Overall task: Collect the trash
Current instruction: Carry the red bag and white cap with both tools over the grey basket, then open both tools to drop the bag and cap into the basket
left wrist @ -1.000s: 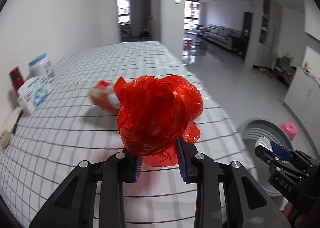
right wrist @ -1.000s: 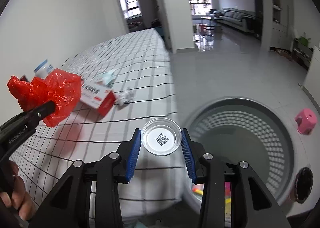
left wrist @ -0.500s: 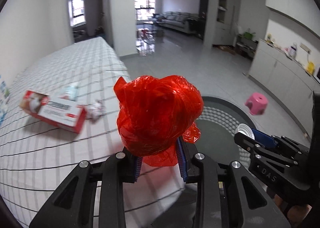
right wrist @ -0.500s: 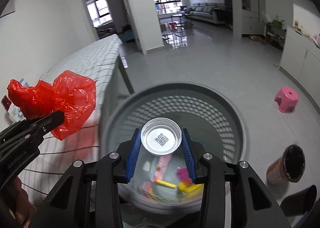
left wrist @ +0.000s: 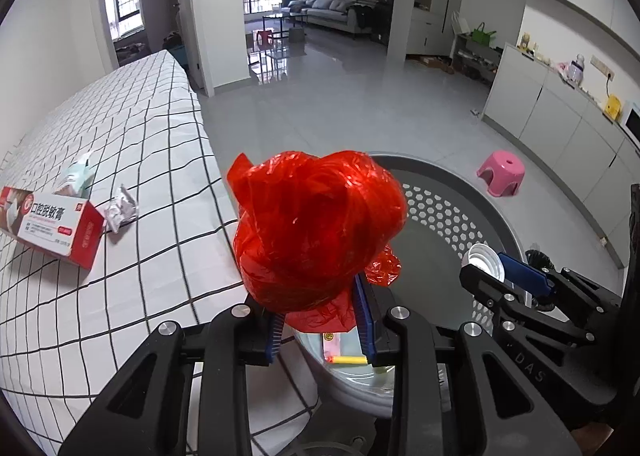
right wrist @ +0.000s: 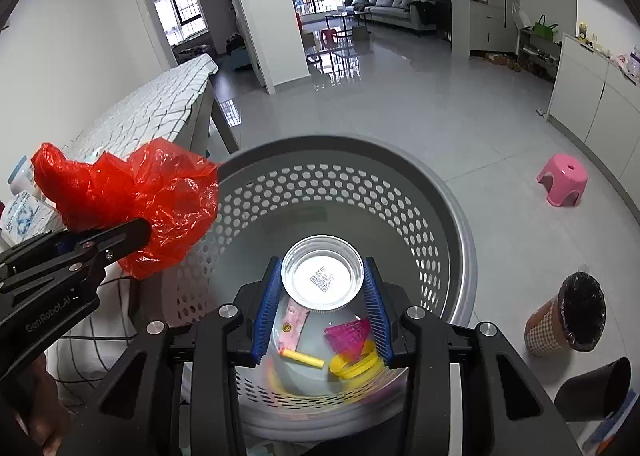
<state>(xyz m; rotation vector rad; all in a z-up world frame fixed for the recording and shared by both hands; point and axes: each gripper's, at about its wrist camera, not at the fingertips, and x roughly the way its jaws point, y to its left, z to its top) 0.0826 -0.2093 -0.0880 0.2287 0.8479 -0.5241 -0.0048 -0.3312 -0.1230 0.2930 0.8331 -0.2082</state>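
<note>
My left gripper (left wrist: 320, 320) is shut on a crumpled red plastic bag (left wrist: 316, 228) and holds it at the table edge, beside the rim of the grey perforated bin (left wrist: 452, 212). In the right wrist view the bag (right wrist: 132, 200) hangs left of the bin (right wrist: 452, 216). My right gripper (right wrist: 322, 306) is shut on a clear plastic cup (right wrist: 322, 276) with a QR code, held over the bin's opening. The cup (left wrist: 482, 260) also shows in the left wrist view. Pink and yellow scraps (right wrist: 352, 348) lie in the bin's bottom.
On the checked tablecloth (left wrist: 132, 160) lie a red and white box (left wrist: 52, 224), a crumpled silver wrapper (left wrist: 120, 210) and a pale green packet (left wrist: 76, 176). On the floor stand a pink stool (right wrist: 562, 180), a checked waste cup (right wrist: 568, 320) and a dark cup (right wrist: 596, 388).
Both grippers have swung right from over the table toward the bin. The cup now hangs over the bin's opening and the red bag is at the bin's left rim.
</note>
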